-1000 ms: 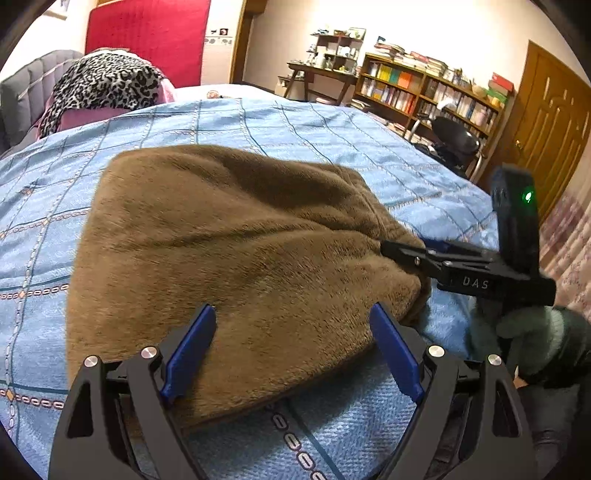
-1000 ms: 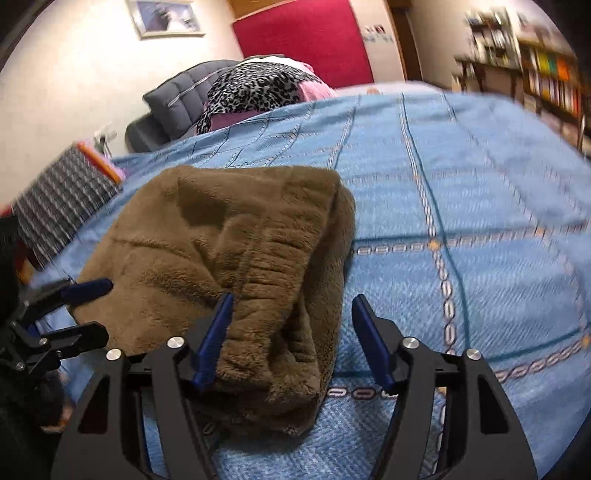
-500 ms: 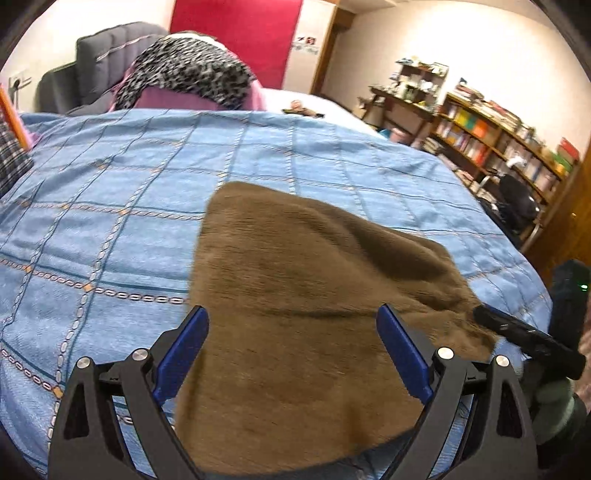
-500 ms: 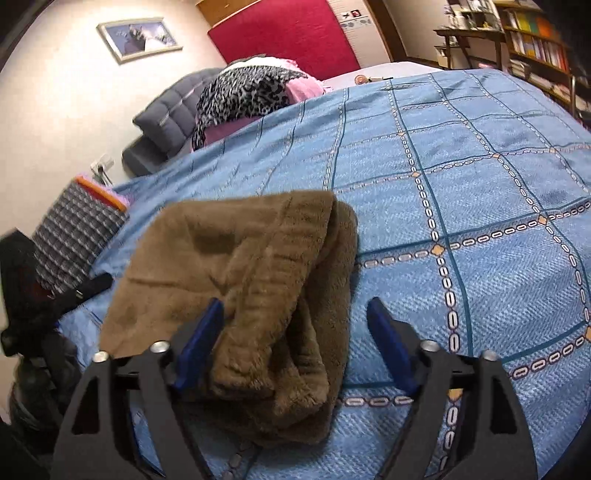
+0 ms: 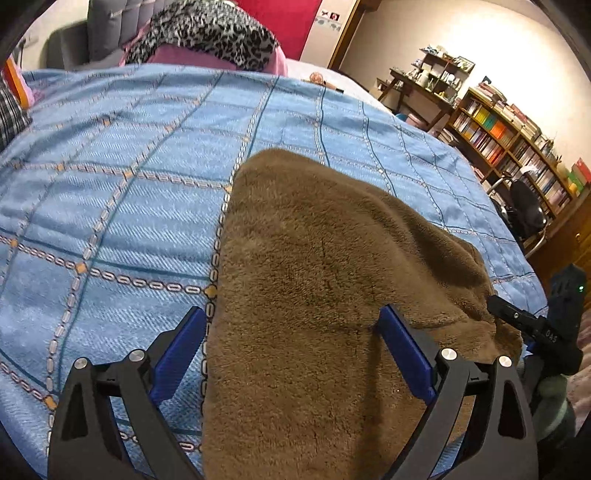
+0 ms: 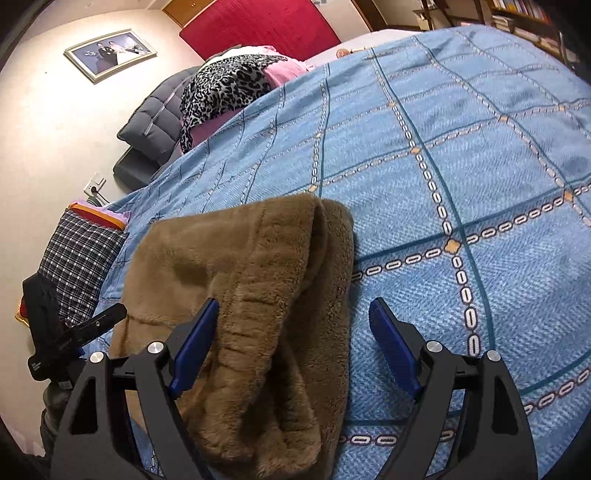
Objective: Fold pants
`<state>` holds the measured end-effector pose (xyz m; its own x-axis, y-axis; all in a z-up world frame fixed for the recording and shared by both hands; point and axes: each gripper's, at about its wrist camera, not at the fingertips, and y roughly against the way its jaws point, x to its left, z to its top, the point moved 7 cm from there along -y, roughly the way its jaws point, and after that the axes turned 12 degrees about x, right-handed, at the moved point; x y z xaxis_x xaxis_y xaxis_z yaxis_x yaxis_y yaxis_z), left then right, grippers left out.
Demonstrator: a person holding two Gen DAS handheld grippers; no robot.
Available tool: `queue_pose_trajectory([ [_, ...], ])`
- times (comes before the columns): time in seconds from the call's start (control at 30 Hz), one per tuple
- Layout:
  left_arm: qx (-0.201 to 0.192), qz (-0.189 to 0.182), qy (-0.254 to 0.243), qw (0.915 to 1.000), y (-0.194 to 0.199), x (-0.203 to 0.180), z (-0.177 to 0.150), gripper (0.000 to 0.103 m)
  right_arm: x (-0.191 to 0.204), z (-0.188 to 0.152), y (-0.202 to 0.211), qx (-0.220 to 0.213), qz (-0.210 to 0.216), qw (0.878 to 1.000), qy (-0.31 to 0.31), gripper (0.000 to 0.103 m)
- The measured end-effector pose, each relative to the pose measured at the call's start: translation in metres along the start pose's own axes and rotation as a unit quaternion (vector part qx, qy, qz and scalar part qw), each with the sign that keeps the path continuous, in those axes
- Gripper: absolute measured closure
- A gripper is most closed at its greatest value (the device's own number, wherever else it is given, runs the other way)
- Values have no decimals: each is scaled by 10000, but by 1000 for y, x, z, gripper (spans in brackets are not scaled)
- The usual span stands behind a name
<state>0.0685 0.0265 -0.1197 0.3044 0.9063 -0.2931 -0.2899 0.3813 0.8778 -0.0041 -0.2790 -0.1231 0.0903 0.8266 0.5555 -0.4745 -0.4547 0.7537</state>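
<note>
The brown fleece pants (image 5: 325, 280) lie folded in a compact bundle on the blue checked bedspread (image 5: 122, 192). My left gripper (image 5: 291, 343) is open just above the bundle's near edge and holds nothing. In the right wrist view the pants (image 6: 258, 280) show their ribbed waistband and stacked layers at one end. My right gripper (image 6: 291, 332) is open over that end and holds nothing. The right gripper also shows in the left wrist view (image 5: 535, 328) at the bundle's far right corner, and the left gripper shows in the right wrist view (image 6: 77, 332) at the left.
A leopard-print cloth over pink bedding (image 5: 207, 33) and a grey headboard (image 6: 159, 114) lie at the bed's head. A checked folded cloth (image 6: 79, 254) sits at the bed's left edge. Bookshelves (image 5: 509, 136) and a desk chair (image 5: 524, 206) stand right of the bed.
Both grippers have pulled back and risen from the bundle, staying open. The left wrist view has swung left, so the pants now sit right of centre. The pants have not moved.
</note>
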Motion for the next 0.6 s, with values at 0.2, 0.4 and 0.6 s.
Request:
queue_pose_trajectory([
  [0.2,163,-131,11,9998,-8,2,-2,9,-7,0,-7,181,243,9993,-213,14],
  [0.4,307,-307,27,9991,-13,5,-1,9,-13,1,-13,390,537,9968,-455,11],
  [0.6,550,-650,169,9962,-19,10,0,8,-7,2,-21,634,737,9942,-468,11],
])
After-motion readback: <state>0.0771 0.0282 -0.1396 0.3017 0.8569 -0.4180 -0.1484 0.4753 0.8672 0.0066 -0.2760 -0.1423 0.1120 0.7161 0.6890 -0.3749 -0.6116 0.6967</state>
